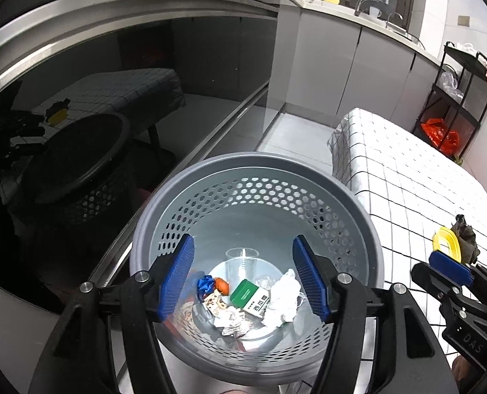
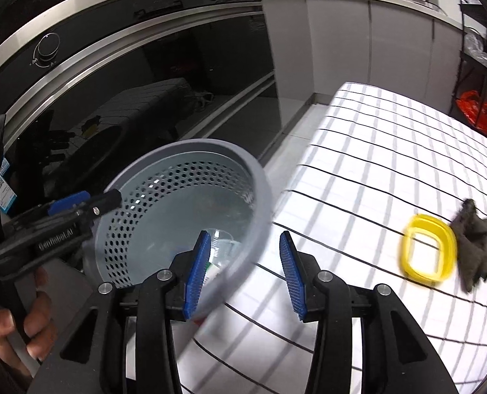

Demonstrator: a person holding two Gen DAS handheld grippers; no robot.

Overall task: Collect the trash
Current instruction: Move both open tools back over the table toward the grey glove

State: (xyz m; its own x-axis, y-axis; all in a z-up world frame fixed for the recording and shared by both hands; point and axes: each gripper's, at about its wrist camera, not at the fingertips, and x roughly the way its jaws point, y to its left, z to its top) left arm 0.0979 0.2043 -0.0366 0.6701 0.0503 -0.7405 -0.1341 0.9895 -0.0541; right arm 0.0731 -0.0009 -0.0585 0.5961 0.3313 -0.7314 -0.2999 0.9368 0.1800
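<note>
A grey perforated trash basket (image 1: 243,170) stands beside the table; it also shows in the right wrist view (image 2: 184,151). Inside lie a clear plastic cup (image 1: 242,262), a green and white box (image 1: 250,297), crumpled white paper (image 1: 284,298) and small scraps. My left gripper (image 1: 243,279) is open and empty above the basket's mouth. My right gripper (image 2: 243,275) is open and empty over the basket's rim and the table edge. A yellow plastic ring (image 2: 429,251) and a dark crumpled rag (image 2: 475,246) lie on the checked tablecloth (image 2: 358,164).
A dark glass oven front (image 2: 145,98) with a steel trim stands behind the basket. Grey cabinets (image 1: 325,65) run along the back wall. A black shelf rack with a red bag (image 1: 440,134) stands at the far right.
</note>
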